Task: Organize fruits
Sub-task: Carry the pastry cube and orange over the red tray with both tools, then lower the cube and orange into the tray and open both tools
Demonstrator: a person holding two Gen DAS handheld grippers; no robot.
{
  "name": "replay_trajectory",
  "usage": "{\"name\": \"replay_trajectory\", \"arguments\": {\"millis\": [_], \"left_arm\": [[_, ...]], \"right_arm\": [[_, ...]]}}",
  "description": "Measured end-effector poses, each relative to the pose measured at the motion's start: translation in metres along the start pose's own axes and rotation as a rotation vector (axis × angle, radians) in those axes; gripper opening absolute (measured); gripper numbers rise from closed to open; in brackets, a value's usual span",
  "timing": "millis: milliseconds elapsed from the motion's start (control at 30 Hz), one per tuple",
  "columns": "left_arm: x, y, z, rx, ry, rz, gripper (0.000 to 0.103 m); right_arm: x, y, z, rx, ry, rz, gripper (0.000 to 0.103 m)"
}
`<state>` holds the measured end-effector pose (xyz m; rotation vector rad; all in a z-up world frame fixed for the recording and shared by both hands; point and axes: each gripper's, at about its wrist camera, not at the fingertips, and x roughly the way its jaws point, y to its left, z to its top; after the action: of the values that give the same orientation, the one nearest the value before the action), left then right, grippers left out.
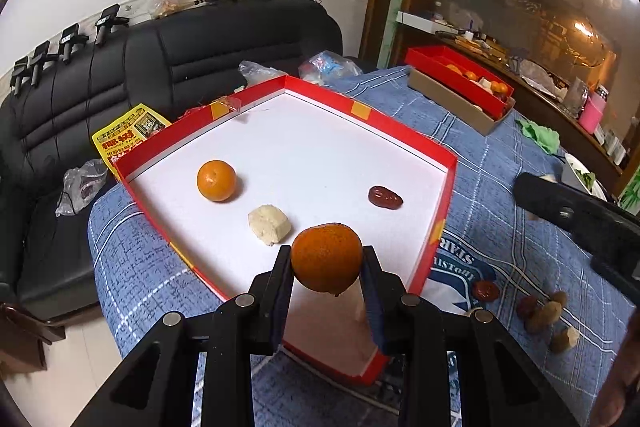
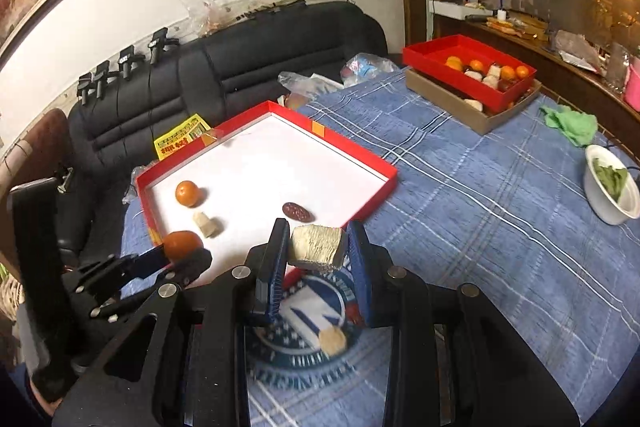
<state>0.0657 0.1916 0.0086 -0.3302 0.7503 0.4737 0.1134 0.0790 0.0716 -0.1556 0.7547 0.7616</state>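
My left gripper [image 1: 326,259] is shut on an orange [image 1: 327,257] and holds it above the near edge of a red-rimmed white tray [image 1: 440,223]. It also shows in the right wrist view [image 2: 182,247]. In the tray lie another orange [image 1: 216,180], a pale beige chunk [image 1: 269,225] and a dark red date [image 1: 385,197]. My right gripper [image 2: 318,245] is shut on a pale beige block [image 2: 318,247], held over the blue cloth by the tray's near right corner. Several dates [image 1: 485,290] and beige pieces [image 1: 546,315] lie on the cloth.
A second red tray [image 2: 424,57] with oranges and pale pieces sits on a cardboard box at the far right. A white bowl [image 2: 600,203] with green leaves and a green cloth [image 2: 572,125] lie at right. A black sofa [image 2: 240,67] stands behind the table.
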Motion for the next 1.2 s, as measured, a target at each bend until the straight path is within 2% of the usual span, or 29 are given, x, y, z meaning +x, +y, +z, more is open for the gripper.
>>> {"name": "replay_trajectory", "arguments": {"millis": [500, 1200], "left_arm": [[0.03, 0.009, 0.012, -0.008, 0.029, 0.013, 0.031], [0.042, 0.005, 0.01, 0.007, 0.05, 0.013, 0.031]], "right_arm": [[0.077, 0.016, 0.024, -0.025, 0.091, 0.016, 0.029], [0.115, 0.017, 0.04, -0.017, 0.114, -0.013, 0.029]]}}
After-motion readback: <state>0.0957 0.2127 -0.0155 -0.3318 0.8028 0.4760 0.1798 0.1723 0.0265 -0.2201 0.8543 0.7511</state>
